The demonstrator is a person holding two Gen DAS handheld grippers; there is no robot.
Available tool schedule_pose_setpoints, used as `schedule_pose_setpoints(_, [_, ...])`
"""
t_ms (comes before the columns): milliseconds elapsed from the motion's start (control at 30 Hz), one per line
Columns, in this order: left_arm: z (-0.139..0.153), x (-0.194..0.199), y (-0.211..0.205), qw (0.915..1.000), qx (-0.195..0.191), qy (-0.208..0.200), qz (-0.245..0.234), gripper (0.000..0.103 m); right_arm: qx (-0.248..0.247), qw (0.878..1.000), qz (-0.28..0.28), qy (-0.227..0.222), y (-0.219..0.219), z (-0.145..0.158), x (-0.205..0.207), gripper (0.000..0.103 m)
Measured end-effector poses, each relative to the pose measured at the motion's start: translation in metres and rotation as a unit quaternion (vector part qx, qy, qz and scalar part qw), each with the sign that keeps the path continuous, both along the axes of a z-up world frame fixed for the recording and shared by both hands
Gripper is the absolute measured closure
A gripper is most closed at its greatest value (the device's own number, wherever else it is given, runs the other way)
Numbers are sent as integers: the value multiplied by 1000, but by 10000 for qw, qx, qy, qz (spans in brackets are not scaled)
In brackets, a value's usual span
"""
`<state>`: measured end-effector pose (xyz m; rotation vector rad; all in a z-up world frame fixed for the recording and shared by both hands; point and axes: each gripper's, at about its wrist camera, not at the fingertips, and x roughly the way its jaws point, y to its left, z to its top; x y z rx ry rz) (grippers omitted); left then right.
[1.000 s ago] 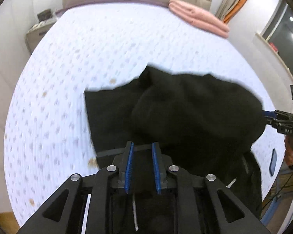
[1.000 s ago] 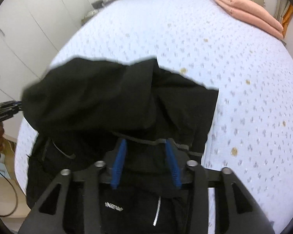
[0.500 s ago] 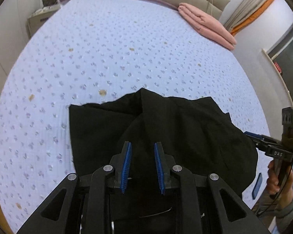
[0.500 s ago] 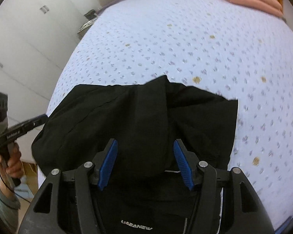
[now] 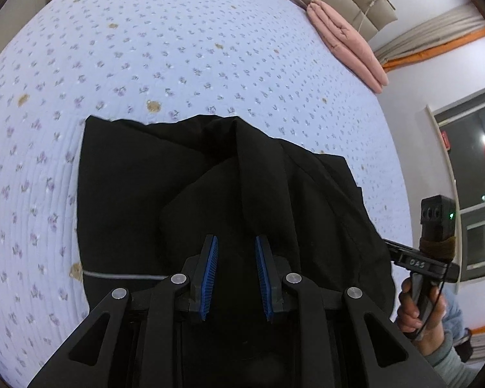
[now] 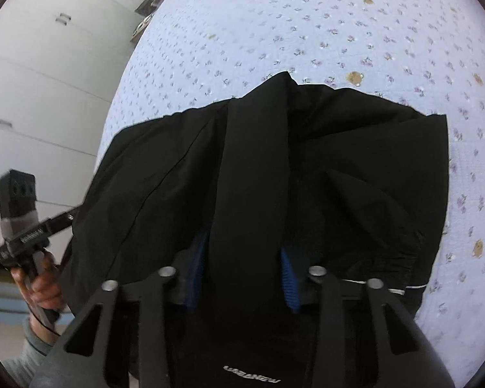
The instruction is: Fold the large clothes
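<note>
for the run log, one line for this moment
step: fold black garment on bed | left gripper: gripping edge | right gripper: jaws just closing, fold between

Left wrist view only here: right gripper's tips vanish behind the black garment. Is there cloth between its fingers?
Observer: Yes. A fold of the black garment lies between the right gripper's blue pads. The jaws have just been closing; I can't tell if they pinch it.
Operator: Any marking to orient the garment?
Observer: White lettering is printed on the cloth, just below that gripper.
Operator: What's behind my side?
Observer: White wardrobe doors stand behind the left hand.
</note>
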<state>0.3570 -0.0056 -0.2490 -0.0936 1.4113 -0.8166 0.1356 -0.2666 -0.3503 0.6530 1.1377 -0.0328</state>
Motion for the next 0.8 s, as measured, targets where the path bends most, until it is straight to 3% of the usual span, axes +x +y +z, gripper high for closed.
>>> schedule_pose_setpoints(133, [5,-4,3,9999,100,-56,105,78,-213,9998,29,-47,6,2,-4,70])
schedule_pose_setpoints(367, [19,-16,-9,9994,246,-237,-91,77,-1015,9946,221,10,32,10,-4,75])
schedule_pose_setpoints(467, [18,-16,-4,9996,178,-215,-52,77,-1157,9929,259,0,35,10,-6,76])
schedule_pose_setpoints(633, [-2,-9,0,9995,-72,287,147,76,-1218,9922,243,-51,36,11,-10,79])
schedule_pose_setpoints(800, [7,-9,16,9970,-536,370,412,76,-1269,9915,282,-53,39,11,-7,79])
